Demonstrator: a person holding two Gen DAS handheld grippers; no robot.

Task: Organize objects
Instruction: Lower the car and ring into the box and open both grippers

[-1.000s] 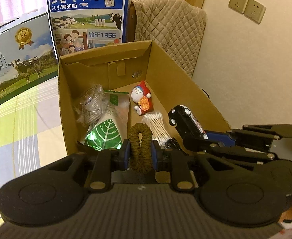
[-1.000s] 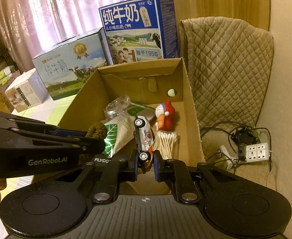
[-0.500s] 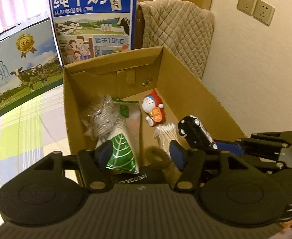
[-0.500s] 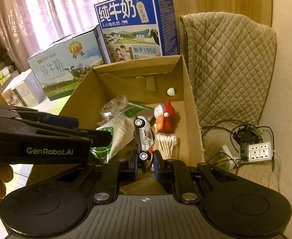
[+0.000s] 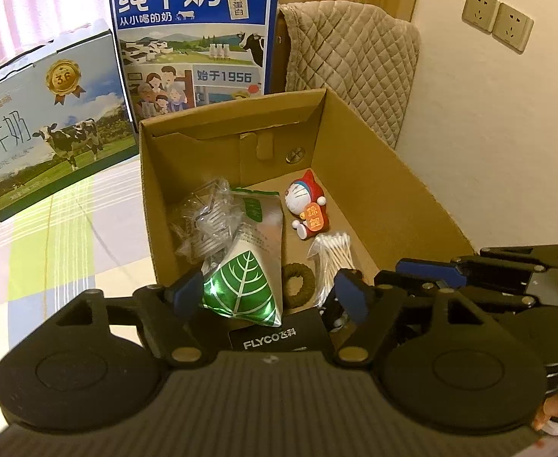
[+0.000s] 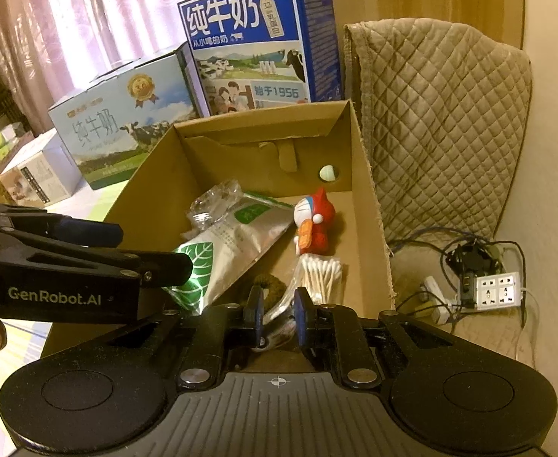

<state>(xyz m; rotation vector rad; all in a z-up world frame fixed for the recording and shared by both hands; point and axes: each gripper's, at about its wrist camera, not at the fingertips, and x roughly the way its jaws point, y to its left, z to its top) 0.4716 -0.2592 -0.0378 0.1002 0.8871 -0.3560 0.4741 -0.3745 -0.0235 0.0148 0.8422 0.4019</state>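
Both my grippers hang over the cardboard box (image 5: 400,175), each spread and pinching nothing: the left gripper (image 5: 269,289) is wide open, the right gripper (image 6: 277,314) parted. The hair tie (image 5: 298,285) lies on the box floor beside the cotton swabs (image 5: 334,255), so I judge the drop-off done. Next I must lift both clear and look for anything left outside.

Surface: a cloth (image 5: 69,228) in pastel checks of green, pink and white. Directly on it: open cardboard box (image 5: 374,190), pale milk carton (image 5: 46,144) left of it, blue milk carton (image 5: 195,38) upright just behind. Small white box (image 6: 35,175) further left.
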